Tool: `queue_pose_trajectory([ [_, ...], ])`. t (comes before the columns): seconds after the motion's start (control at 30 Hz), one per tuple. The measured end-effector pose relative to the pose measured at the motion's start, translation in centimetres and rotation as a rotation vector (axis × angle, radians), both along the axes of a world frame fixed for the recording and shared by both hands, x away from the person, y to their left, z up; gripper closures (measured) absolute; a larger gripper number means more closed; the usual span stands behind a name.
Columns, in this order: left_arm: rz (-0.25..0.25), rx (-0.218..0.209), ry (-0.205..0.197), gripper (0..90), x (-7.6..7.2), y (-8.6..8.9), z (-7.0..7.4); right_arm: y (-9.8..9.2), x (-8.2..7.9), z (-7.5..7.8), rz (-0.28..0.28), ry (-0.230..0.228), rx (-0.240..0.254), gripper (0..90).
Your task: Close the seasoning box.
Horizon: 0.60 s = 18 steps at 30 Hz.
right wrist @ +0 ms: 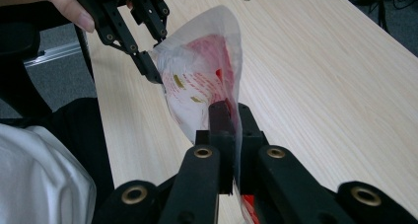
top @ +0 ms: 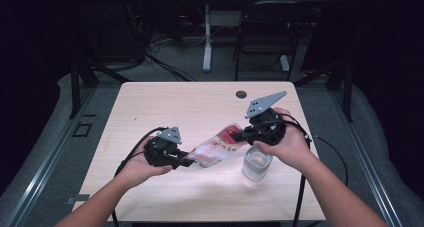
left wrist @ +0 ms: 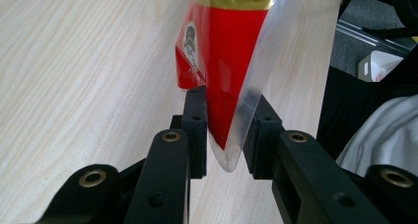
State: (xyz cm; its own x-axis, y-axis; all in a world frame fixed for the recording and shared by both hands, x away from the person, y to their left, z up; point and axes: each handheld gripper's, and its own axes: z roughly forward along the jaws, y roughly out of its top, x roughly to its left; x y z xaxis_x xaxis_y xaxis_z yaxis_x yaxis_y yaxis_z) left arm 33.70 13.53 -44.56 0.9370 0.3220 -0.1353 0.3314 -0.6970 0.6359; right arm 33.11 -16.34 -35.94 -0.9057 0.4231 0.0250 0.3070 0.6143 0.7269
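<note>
A red and white plastic packet [top: 217, 147] with a clear sealed edge hangs just above the wooden table [top: 175, 102], stretched between my two grippers. My left gripper [top: 189, 161] grips its near left corner; in the left gripper view both pads press on the packet [left wrist: 222, 61] at the left gripper [left wrist: 224, 110]. My right gripper [top: 239, 136] is shut on the far right end. In the right gripper view the packet [right wrist: 202, 81] bulges between the right gripper [right wrist: 231, 110] and the left gripper [right wrist: 148, 61] farther off.
A clear glass of water [top: 257, 164] stands on the table right under my right hand. A round cable hole [top: 241, 94] sits near the far edge. Beyond the table stand a black chair [top: 265, 32] and a table leg [top: 207, 37].
</note>
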Motion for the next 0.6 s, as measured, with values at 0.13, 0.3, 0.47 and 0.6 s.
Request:
queue_pose_trajectory([
  [0.13,0.008,0.001,0.003,75.2,0.0,0.2,0.2,-0.3,0.1,-0.5,-0.010,0.007,0.004,89.8],
  [0.3,0.016,-0.002,0.002,75.4,0.1,0.6,0.5,-0.6,0.3,-1.3,-0.020,0.018,0.006,89.8],
  [0.47,0.023,-0.007,0.000,75.7,0.1,0.8,0.7,-0.9,0.3,-1.8,-0.034,0.028,0.018,89.8],
  [0.6,0.028,-0.007,0.001,76.0,0.2,0.9,0.9,-1.1,0.5,-2.3,-0.038,0.033,0.017,89.8],
])
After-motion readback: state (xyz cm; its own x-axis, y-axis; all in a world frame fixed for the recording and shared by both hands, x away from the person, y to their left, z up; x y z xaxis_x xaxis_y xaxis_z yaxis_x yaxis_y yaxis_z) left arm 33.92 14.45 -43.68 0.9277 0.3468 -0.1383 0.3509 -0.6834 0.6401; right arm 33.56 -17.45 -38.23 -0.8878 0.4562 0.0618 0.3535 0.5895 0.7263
